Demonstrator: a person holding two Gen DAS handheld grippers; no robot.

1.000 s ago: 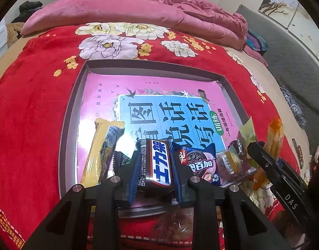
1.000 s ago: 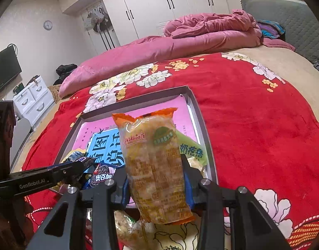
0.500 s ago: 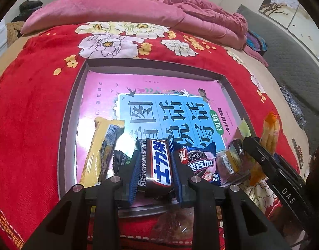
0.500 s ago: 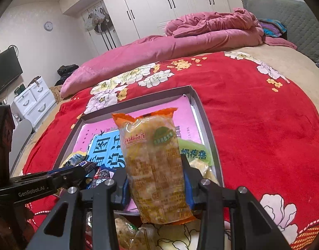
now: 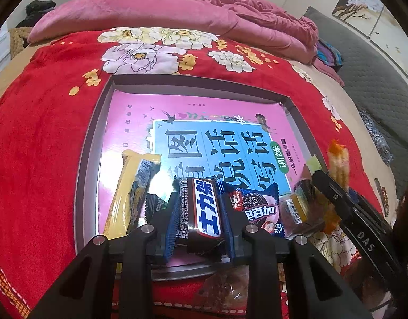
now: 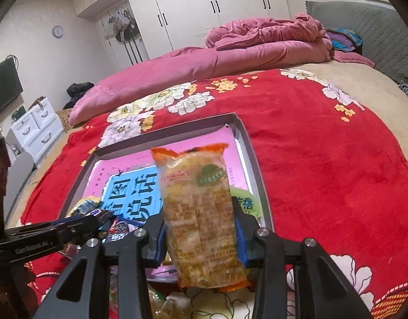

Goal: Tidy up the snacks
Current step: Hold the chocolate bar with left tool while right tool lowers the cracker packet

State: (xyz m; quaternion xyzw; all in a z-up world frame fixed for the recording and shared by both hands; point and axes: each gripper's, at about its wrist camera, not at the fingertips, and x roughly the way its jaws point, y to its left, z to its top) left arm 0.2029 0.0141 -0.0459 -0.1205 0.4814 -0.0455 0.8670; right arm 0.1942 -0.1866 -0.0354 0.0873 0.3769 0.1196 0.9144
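Note:
My left gripper (image 5: 200, 212) is shut on a brown chocolate bar (image 5: 204, 210) and holds it over the near edge of a grey tray (image 5: 92, 138) lined with a pink and blue book. My right gripper (image 6: 200, 228) is shut on an orange-topped packet of yellow crackers (image 6: 201, 212), upright over the tray's near right corner (image 6: 262, 199). The packet also shows in the left wrist view (image 5: 337, 162). In the tray lie a yellow wafer pack (image 5: 129, 194), a blue cookie pack (image 5: 257, 207) and a small clear-wrapped snack (image 5: 297, 204).
The tray sits on a red flowered blanket (image 5: 38, 138) on a bed. A pink quilt (image 6: 230, 55) is heaped at the far end. More wrapped snacks (image 5: 227, 289) lie on the blanket in front of the tray. A green packet (image 6: 246, 202) lies by the tray's right wall.
My right gripper with the cracker packet has lowered and drawn nearer the tray's right edge. My left gripper and the chocolate bar have stayed still.

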